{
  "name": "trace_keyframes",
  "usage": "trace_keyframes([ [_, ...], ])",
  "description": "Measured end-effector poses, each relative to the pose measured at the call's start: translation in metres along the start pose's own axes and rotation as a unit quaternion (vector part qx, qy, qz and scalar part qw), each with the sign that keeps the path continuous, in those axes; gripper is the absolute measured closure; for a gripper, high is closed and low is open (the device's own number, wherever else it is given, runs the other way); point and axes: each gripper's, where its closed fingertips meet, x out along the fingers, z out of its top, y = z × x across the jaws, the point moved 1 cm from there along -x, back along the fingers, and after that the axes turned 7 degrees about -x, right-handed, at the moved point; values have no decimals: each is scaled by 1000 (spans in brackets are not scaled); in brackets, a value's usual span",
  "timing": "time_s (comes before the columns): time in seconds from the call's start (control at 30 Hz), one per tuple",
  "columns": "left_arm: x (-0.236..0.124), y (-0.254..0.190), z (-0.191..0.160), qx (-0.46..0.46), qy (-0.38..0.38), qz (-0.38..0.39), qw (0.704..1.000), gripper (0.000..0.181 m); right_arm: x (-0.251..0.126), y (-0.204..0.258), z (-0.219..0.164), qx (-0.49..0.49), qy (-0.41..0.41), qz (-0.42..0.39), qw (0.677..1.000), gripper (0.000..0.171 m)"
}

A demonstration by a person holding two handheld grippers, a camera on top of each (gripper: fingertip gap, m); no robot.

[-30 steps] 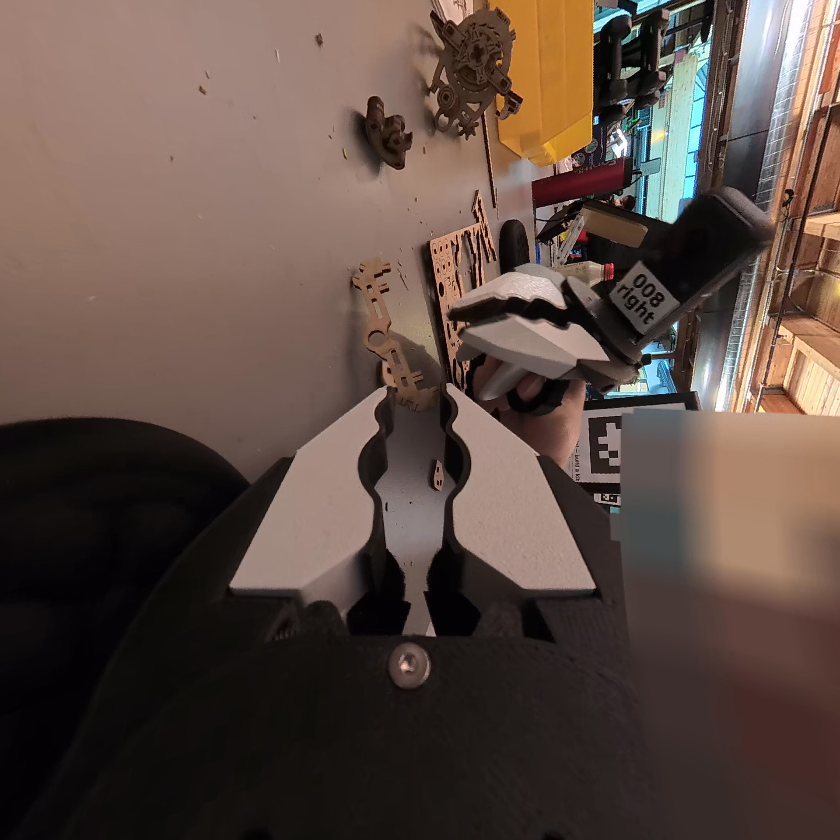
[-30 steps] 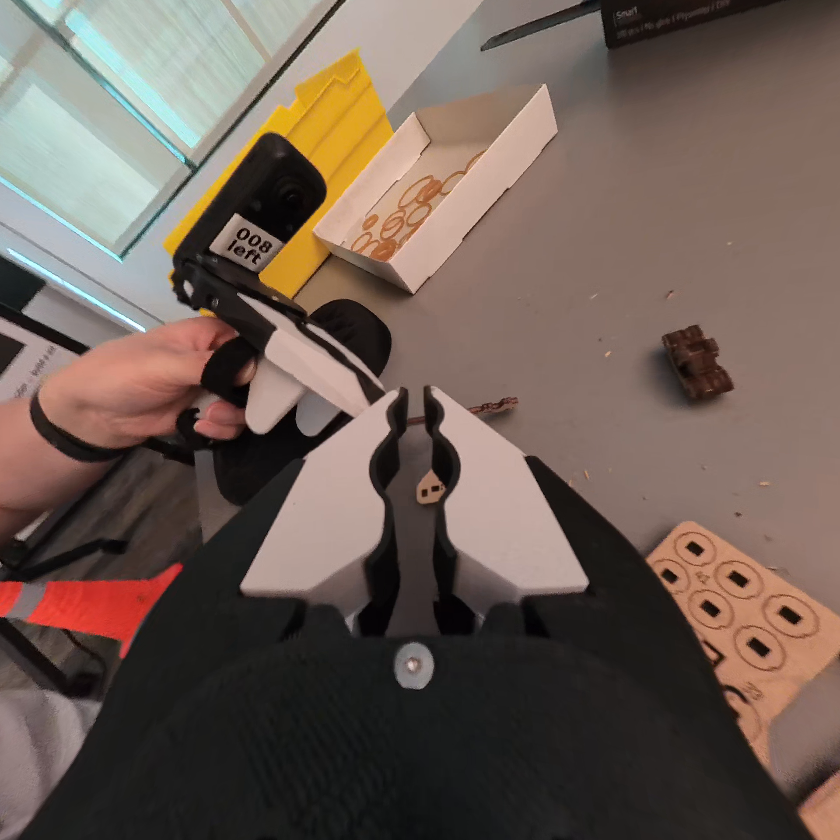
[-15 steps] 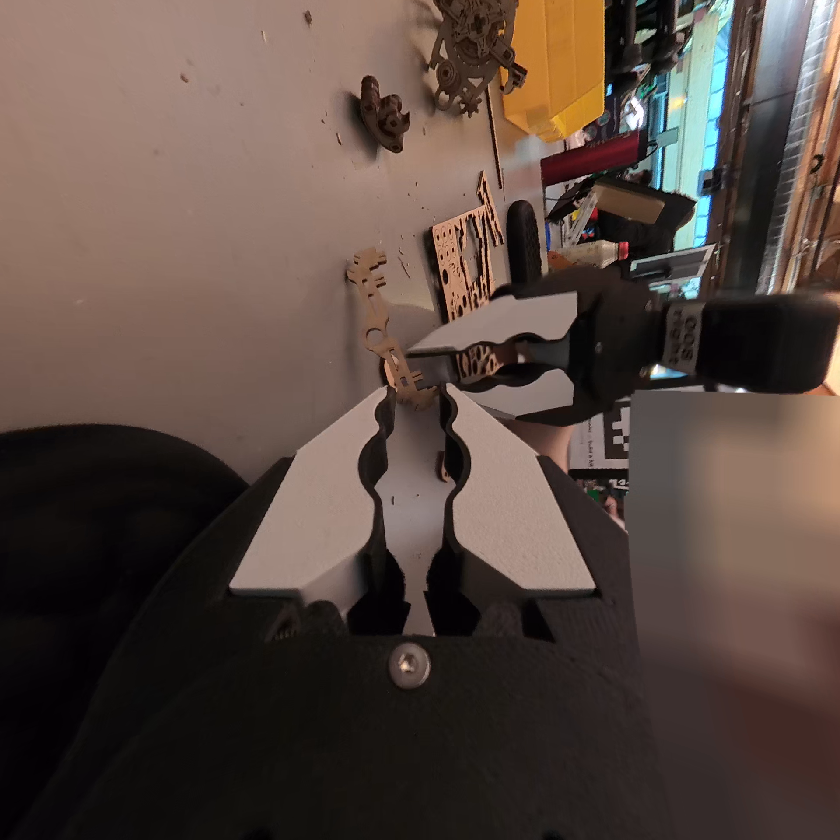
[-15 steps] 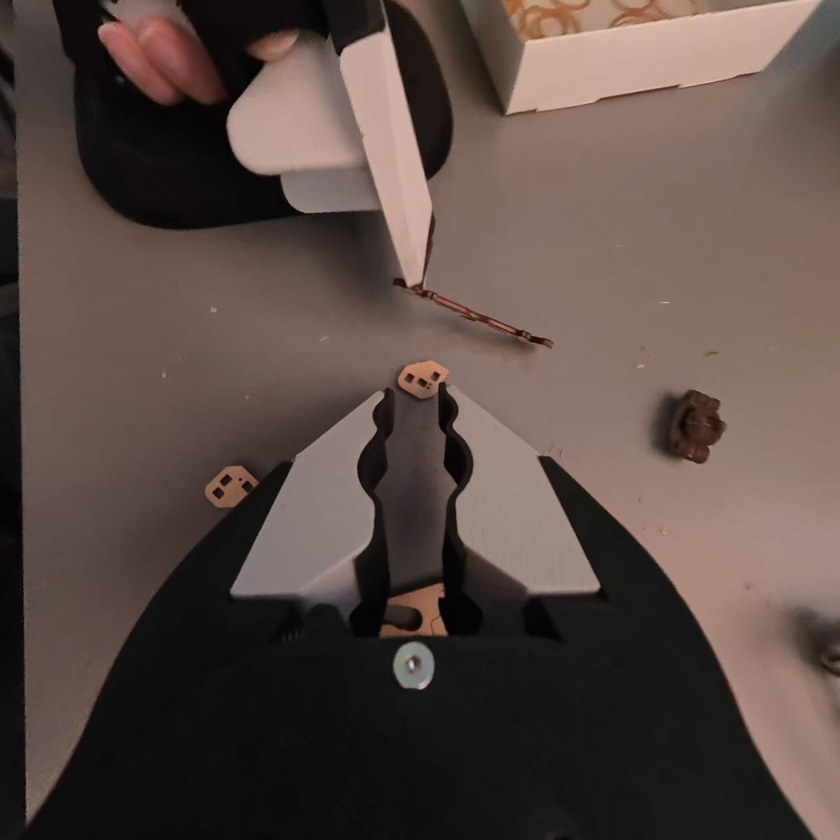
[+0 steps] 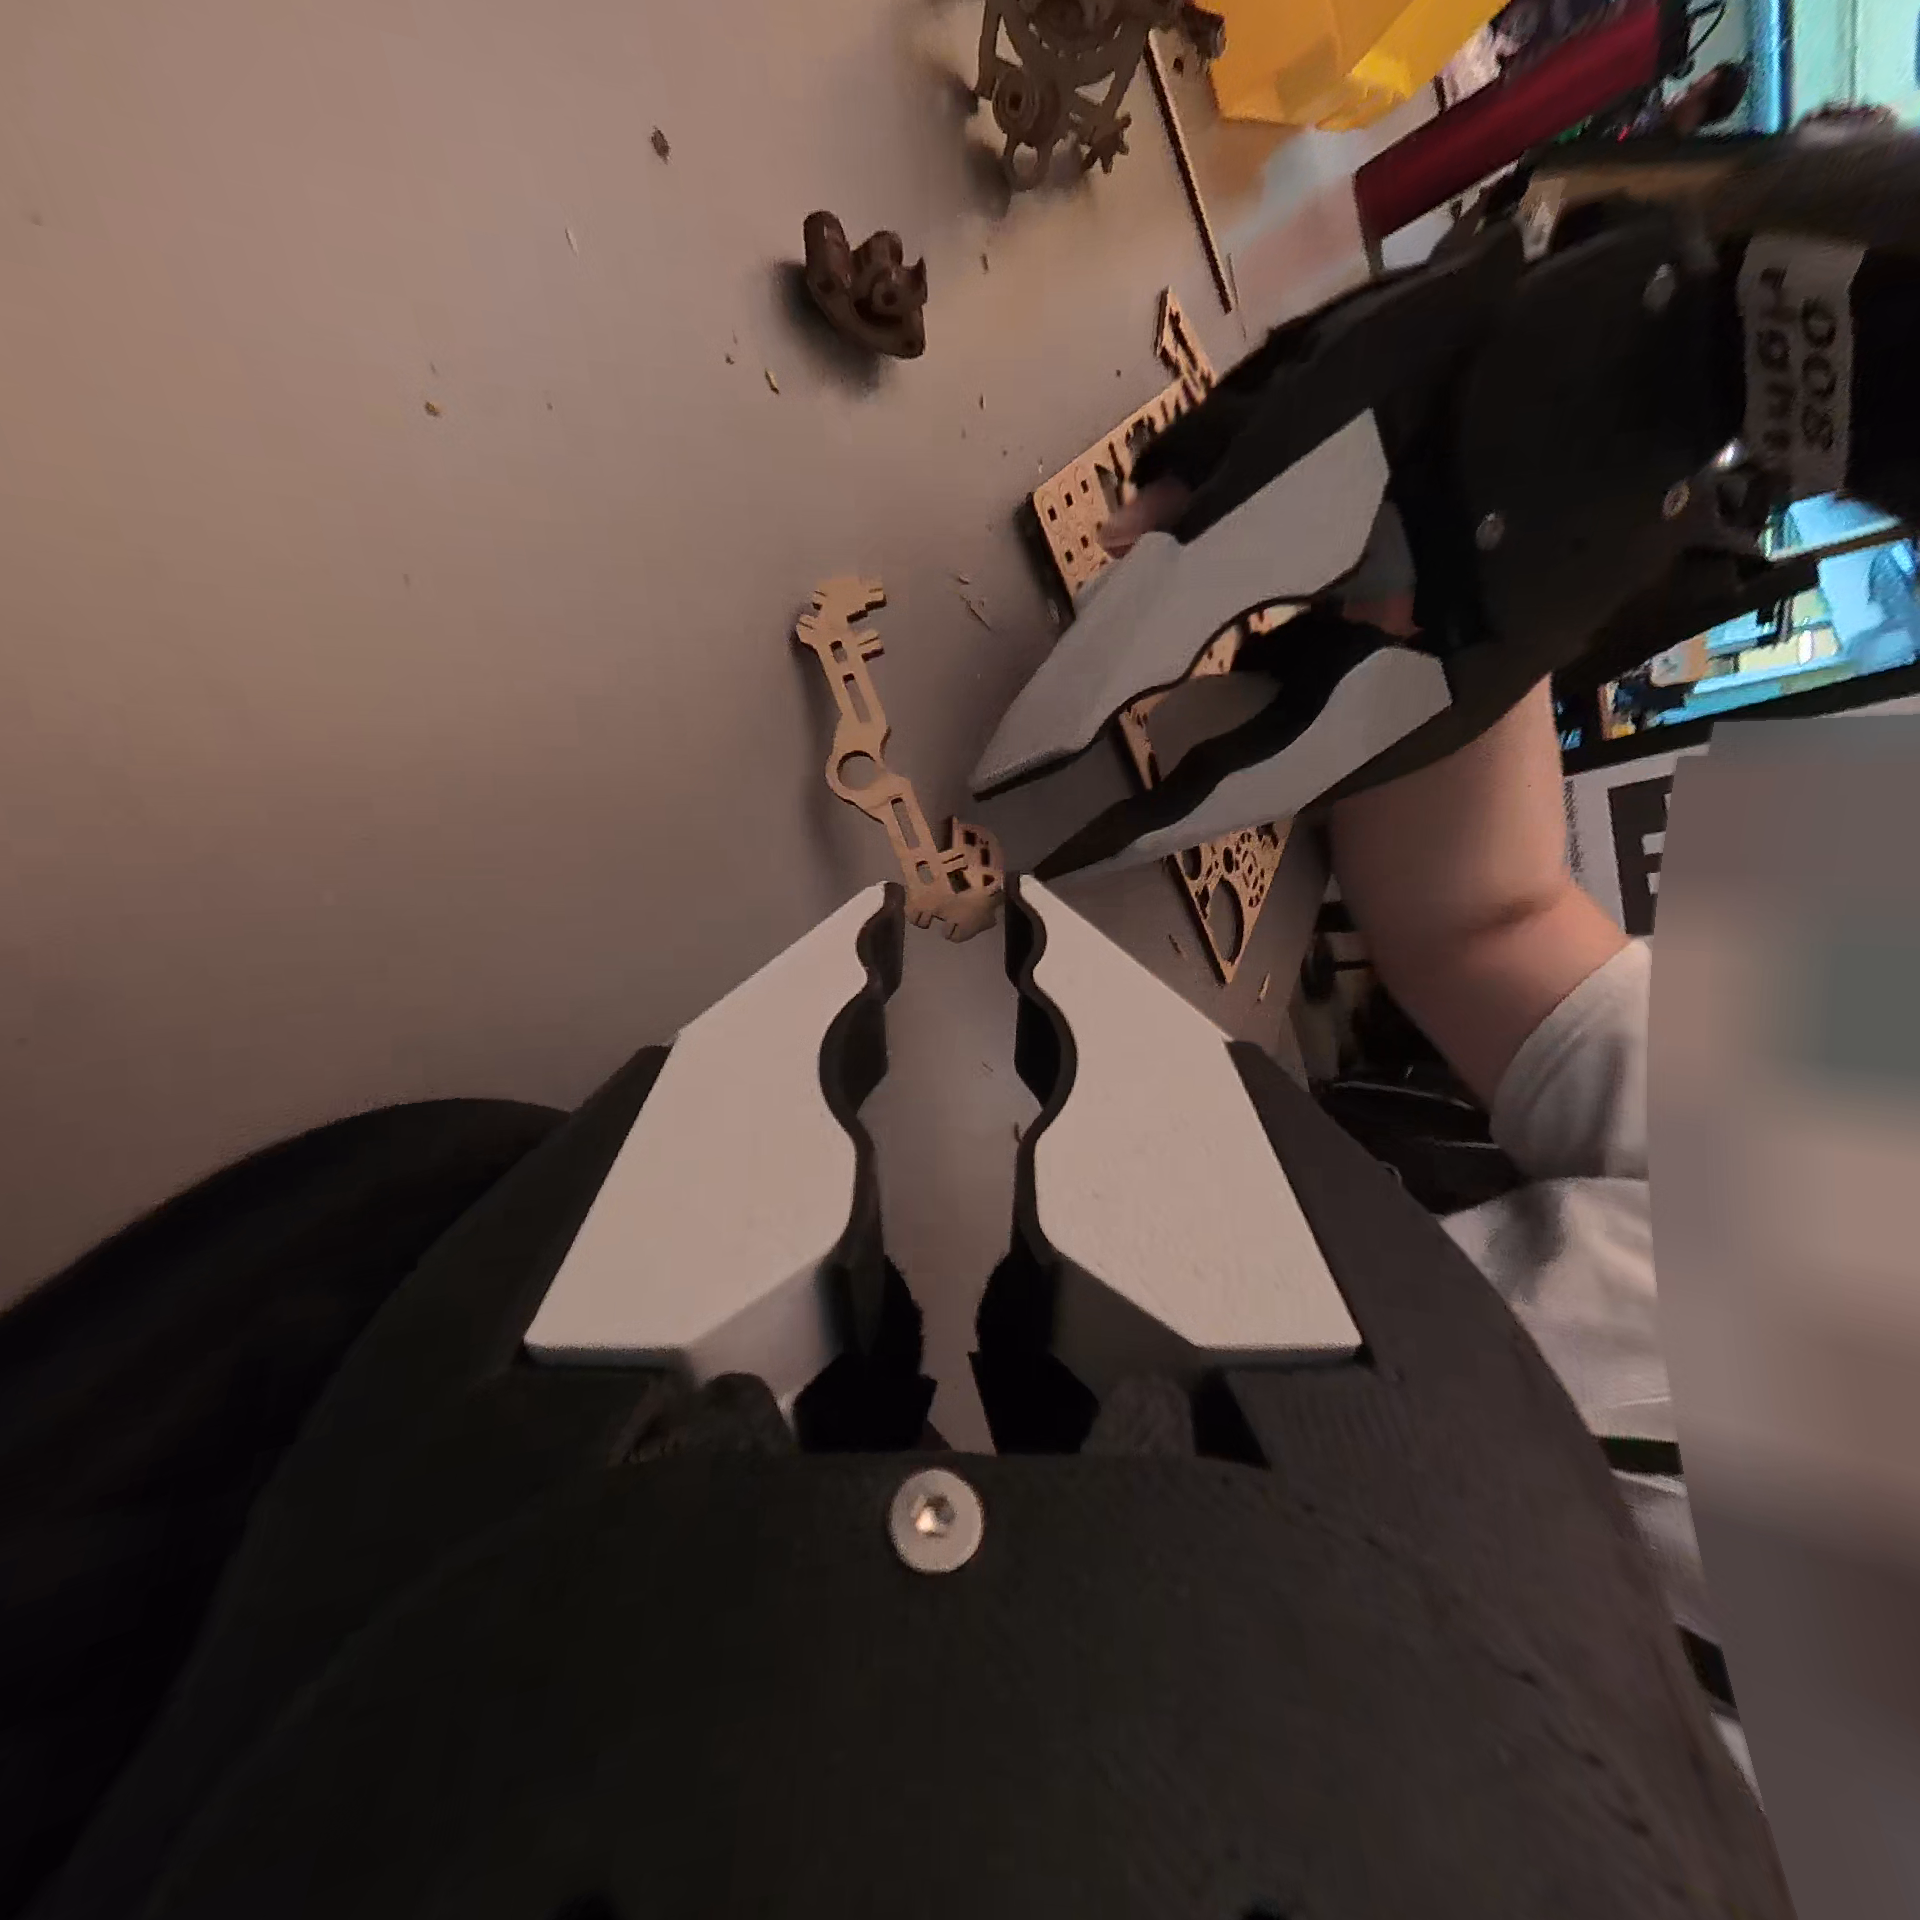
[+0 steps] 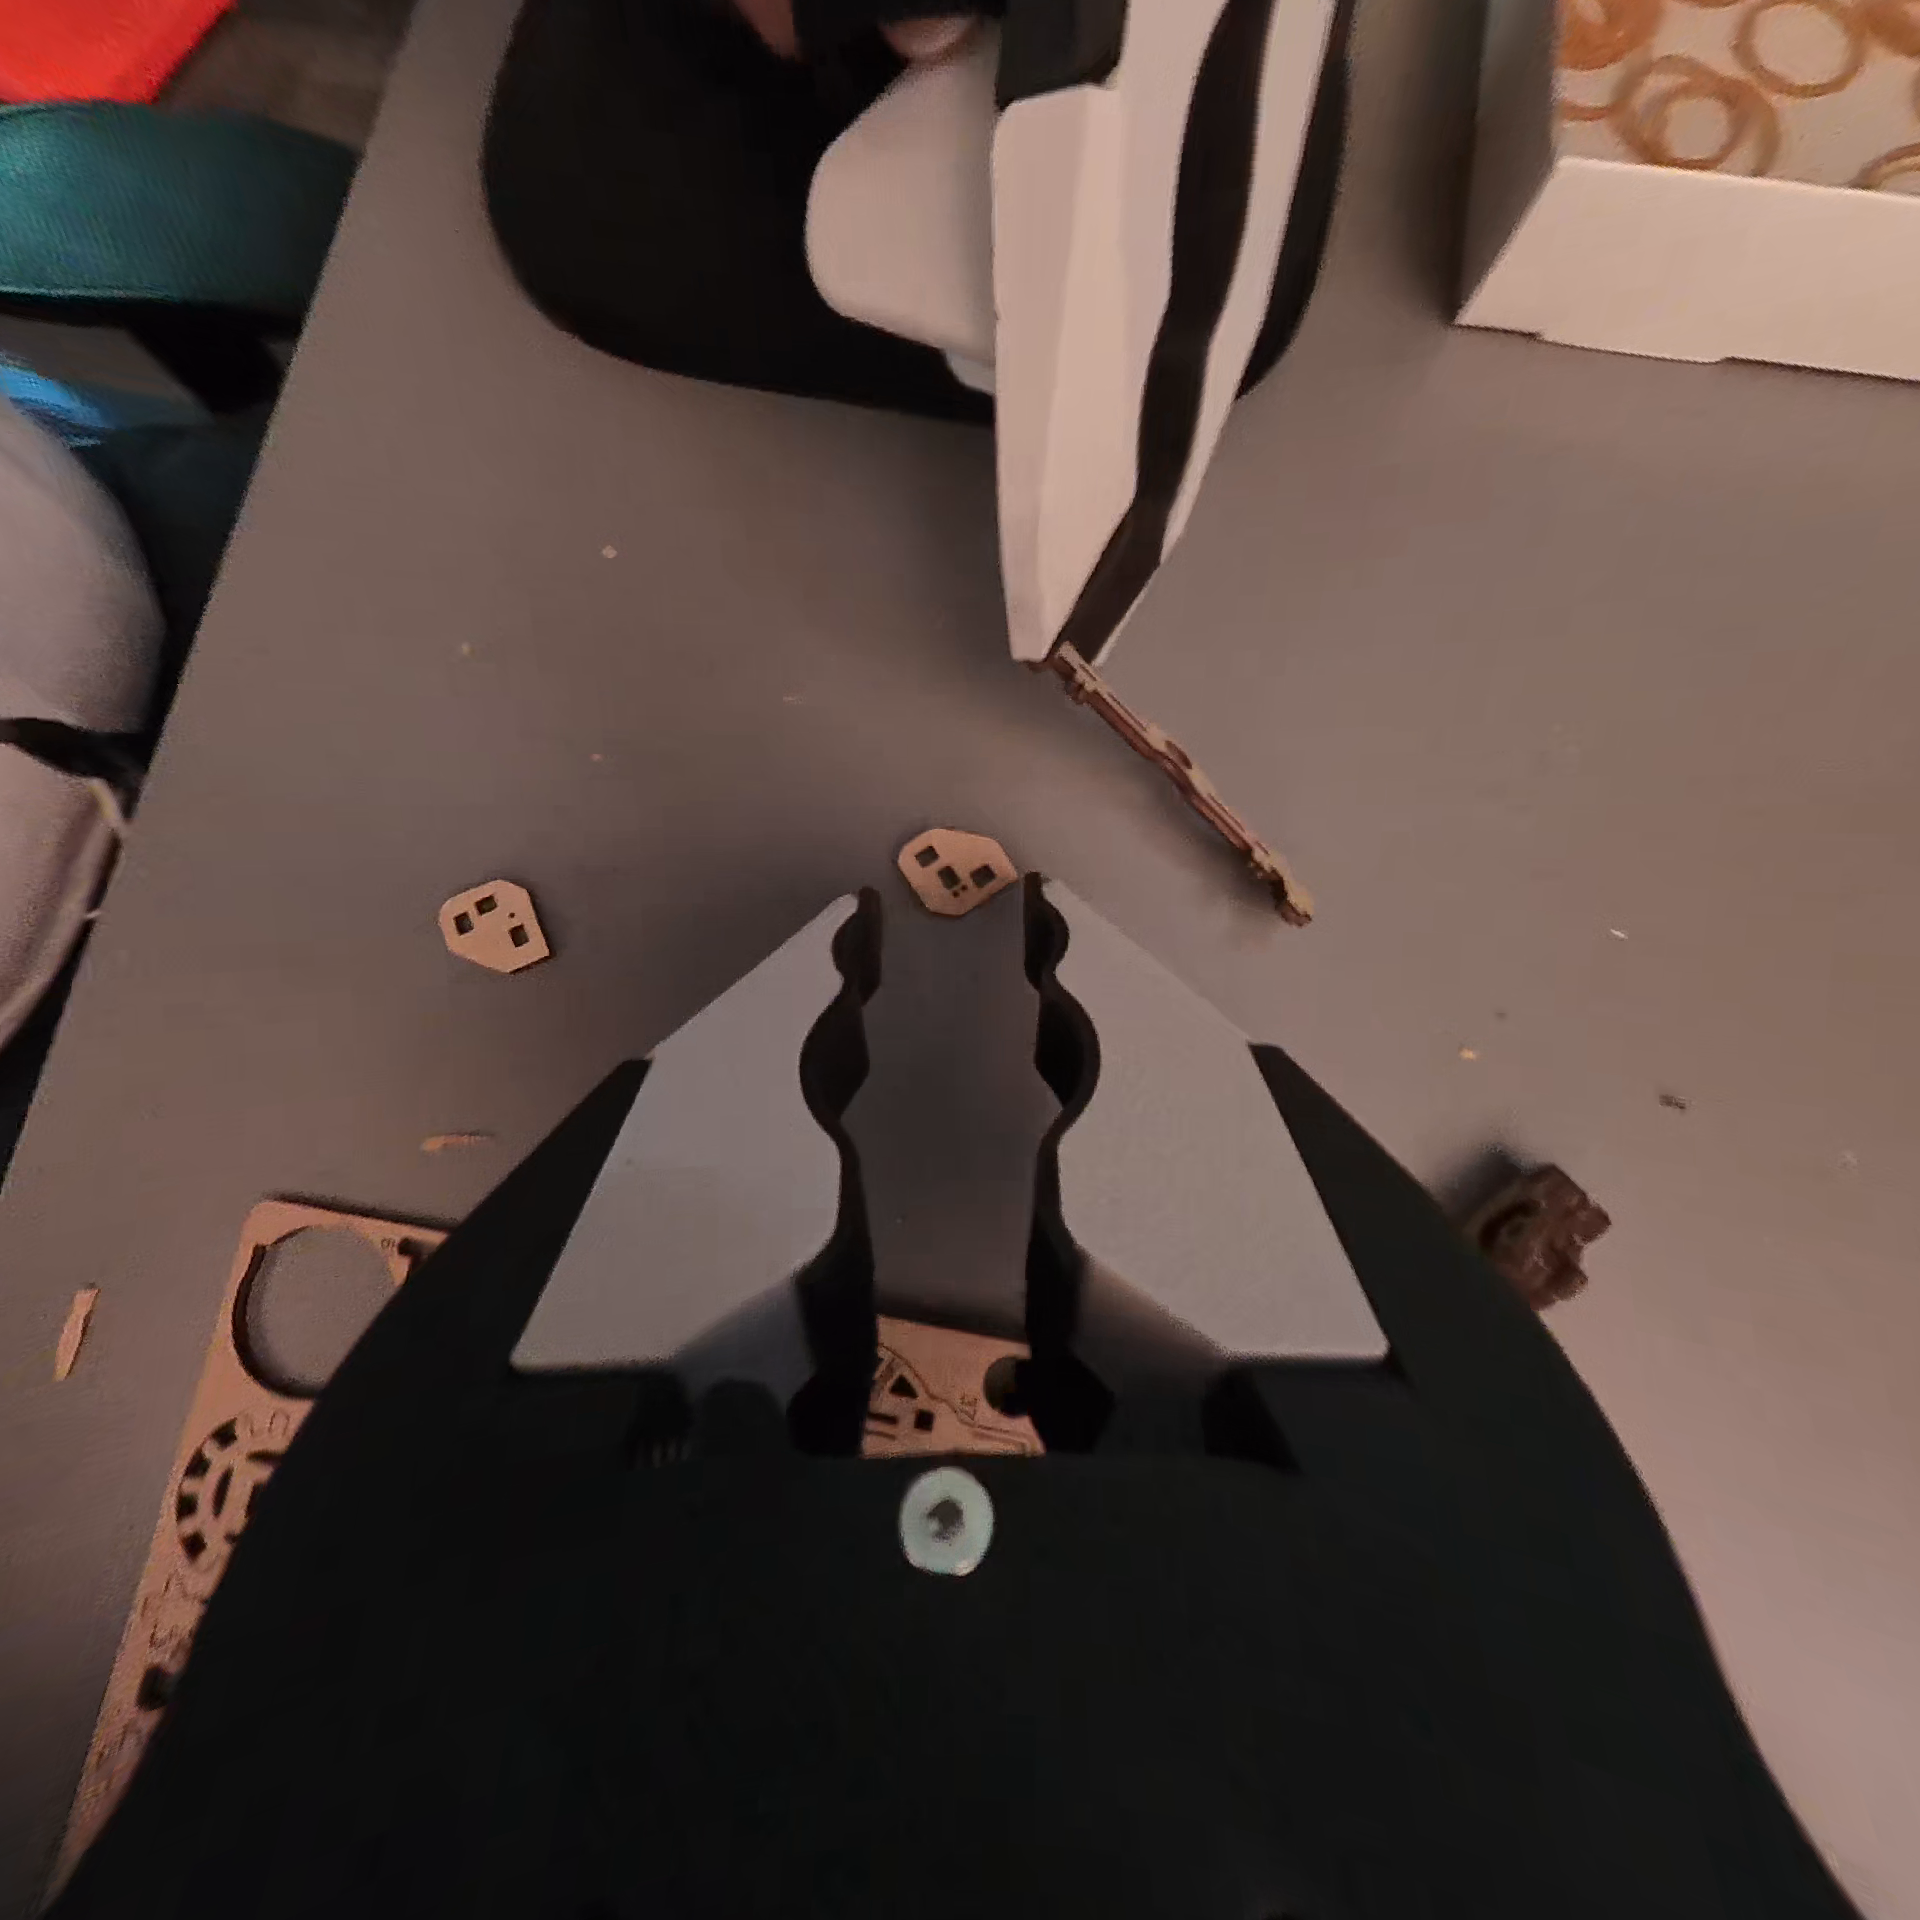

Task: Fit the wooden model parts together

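A: The slotted wooden strip (image 5: 871, 767) is pinched at one end by the left gripper (image 6: 1081, 649). It juts out past those fingertips.

B: And the small plate (image 6: 954, 871) lies on the table (image 6: 1558, 623), just ahead of the right gripper (image 6: 943, 896), whose fingers are spread and empty.

A: Closing off-centre could flick the plate away (it's thin).

Left gripper (image 5: 951, 899) pinches slotted wooden strip (image 5: 883, 771) at tips; right gripper (image 5: 1023, 831) close beside, parted.

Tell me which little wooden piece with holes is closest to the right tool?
The small tan shield-shaped wooden piece just ahead of the right tool, at its fingertips. Its twin lies farther left on the grey table.
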Motion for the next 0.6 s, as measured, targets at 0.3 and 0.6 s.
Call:
trace_keyframes([
  [0.3, 1, 1, 5, -1, 19, -28, 999, 164, 10, -3, 0, -23, 11, 60, 998, 144],
  [0.6, 20, 1, 19, 1, 50, -36, 998, 164, 6, 8, -1, -78, 44, -21, 996, 151],
])
